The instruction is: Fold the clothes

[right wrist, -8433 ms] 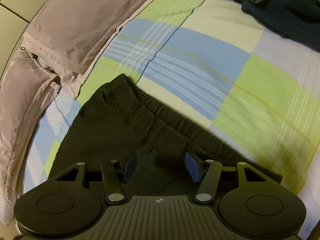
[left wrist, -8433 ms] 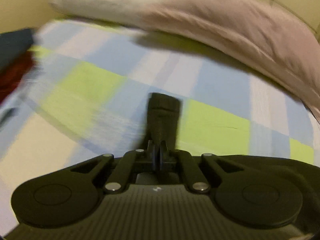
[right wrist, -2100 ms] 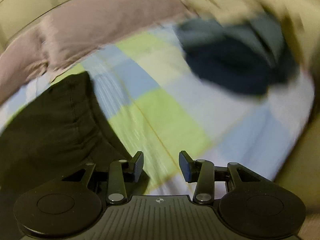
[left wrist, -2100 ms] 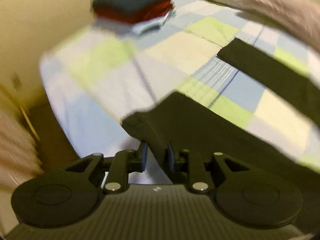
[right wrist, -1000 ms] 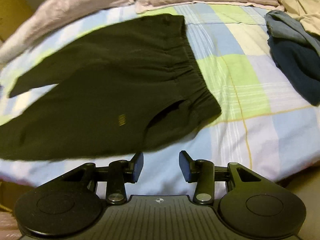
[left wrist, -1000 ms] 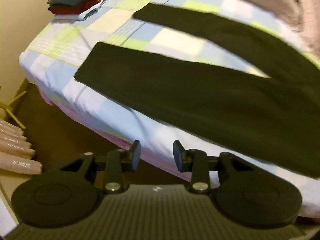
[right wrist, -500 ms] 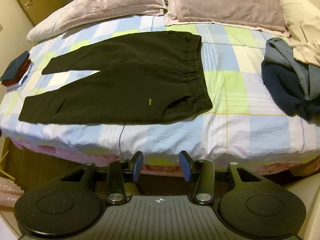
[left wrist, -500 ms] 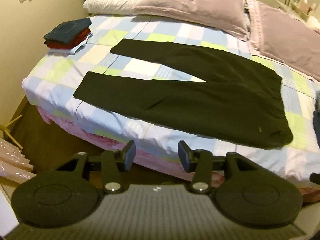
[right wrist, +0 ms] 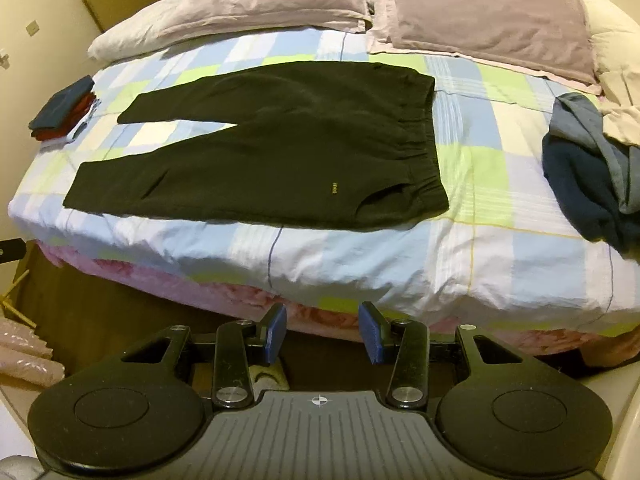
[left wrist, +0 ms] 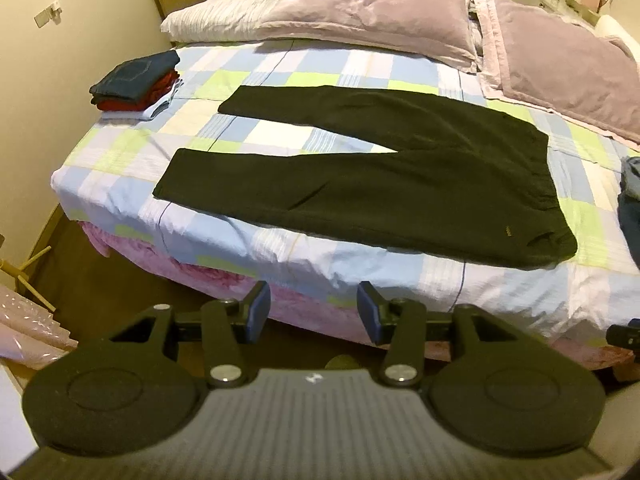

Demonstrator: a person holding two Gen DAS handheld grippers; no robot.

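A pair of black trousers [left wrist: 380,176] lies spread flat on the checked bed sheet [left wrist: 132,152], legs apart toward the left, waistband at the right; it also shows in the right wrist view [right wrist: 280,152]. My left gripper [left wrist: 310,312] is open and empty, held off the bed's near edge, well short of the trousers. My right gripper [right wrist: 322,330] is open and empty, also back from the bed's near edge.
A stack of folded clothes [left wrist: 134,80] sits at the bed's far left corner. A heap of unfolded blue and grey clothes [right wrist: 592,176] lies at the right. Pillows [left wrist: 340,16] line the head of the bed. Floor and a pink bed skirt [right wrist: 224,284] lie below.
Both grippers let go of the trousers and pulled back from the bed. The trousers now lie flat and whole in both views.
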